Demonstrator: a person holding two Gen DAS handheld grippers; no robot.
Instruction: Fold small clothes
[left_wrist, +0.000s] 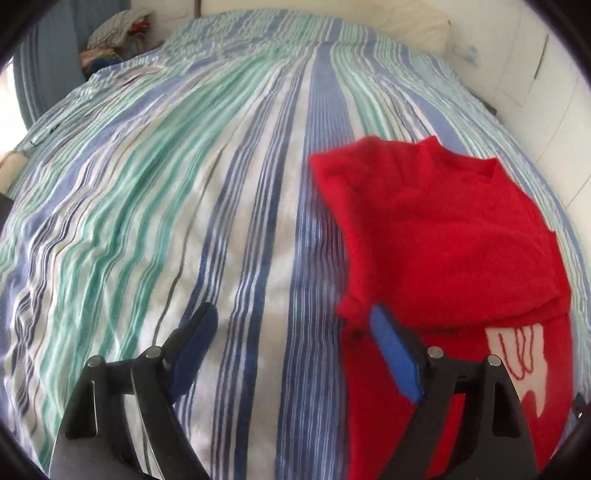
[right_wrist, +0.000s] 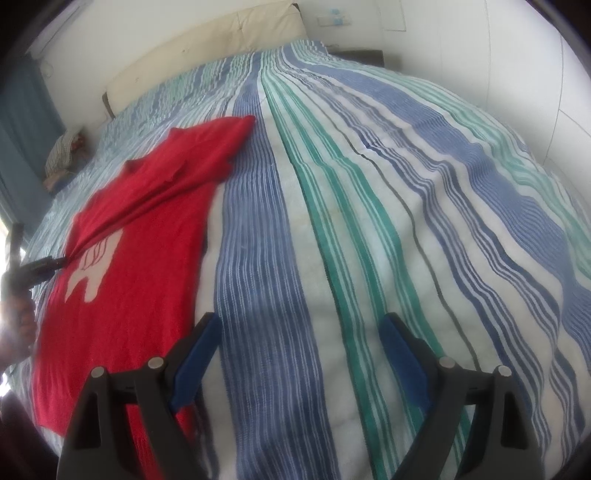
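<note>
Hovering over the bed, the left claw (left_wrist: 295, 354) stands wide with nothing between its blue pads, one pad against the red shirt's (left_wrist: 443, 229) edge. The right claw (right_wrist: 299, 354) is wide and empty, just beside the shirt. Around the shirt spreads a blue, green and white striped bedspread (right_wrist: 369, 184); beyond it, a cream headboard (right_wrist: 207, 48), white walls, a blue curtain (right_wrist: 22, 110).

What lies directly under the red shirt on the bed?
The red shirt lies on the striped bedspread. Whatever else sits beneath its folded-over part is covered.
</note>
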